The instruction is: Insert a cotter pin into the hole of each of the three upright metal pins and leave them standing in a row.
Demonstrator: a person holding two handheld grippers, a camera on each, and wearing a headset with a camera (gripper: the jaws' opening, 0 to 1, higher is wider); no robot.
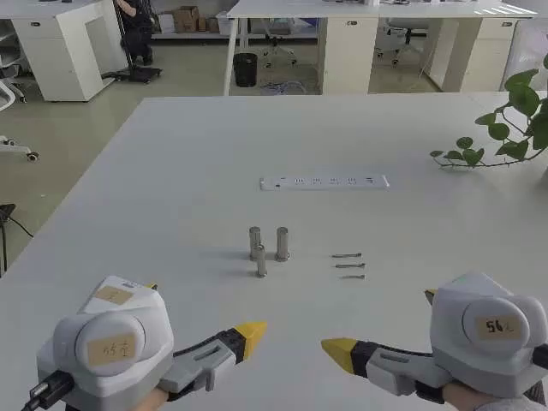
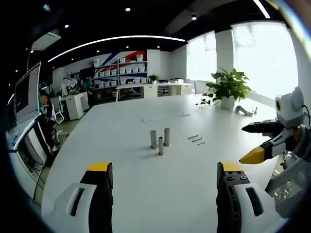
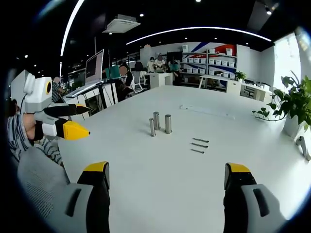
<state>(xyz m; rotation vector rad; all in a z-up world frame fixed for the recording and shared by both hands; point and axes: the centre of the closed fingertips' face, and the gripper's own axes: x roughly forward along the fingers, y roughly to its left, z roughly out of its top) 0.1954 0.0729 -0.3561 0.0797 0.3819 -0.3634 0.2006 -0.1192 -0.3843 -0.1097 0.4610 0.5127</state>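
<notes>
White tabletop [image 1: 154, 171] runs wide under both tools, with an open office behind it. The left gripper [image 1: 247, 334] hovers at 7 o'clock of the tabletop and the right gripper [image 1: 342, 349] at 5 o'clock, yellow tips angled toward each other. Each gripper's own view shows its jaws spread wide with nothing between them.

At 12 o'clock from the gap between them, well apart from both, stand the three metal pins [image 1: 260, 259]. Two are side by side at the back and the third is just in front of the left one, so they form a cluster more than a row. At 3 o'clock of that cluster lie the three cotter pins [image 1: 349, 265], parallel, straight ahead of the right gripper.

The cotter pins look like thin, light wire, likely to skid on the smooth top — a pinch across the middle of the shank seems safest. The upright pins look stiff and dense yet narrow-footed, so easily tipped — steadying one low on its barrel would be wise.

Farther out at 12 o'clock lies a power strip [image 1: 324, 181], and a plant [image 1: 514, 120] sits at 2 o'clock.
</notes>
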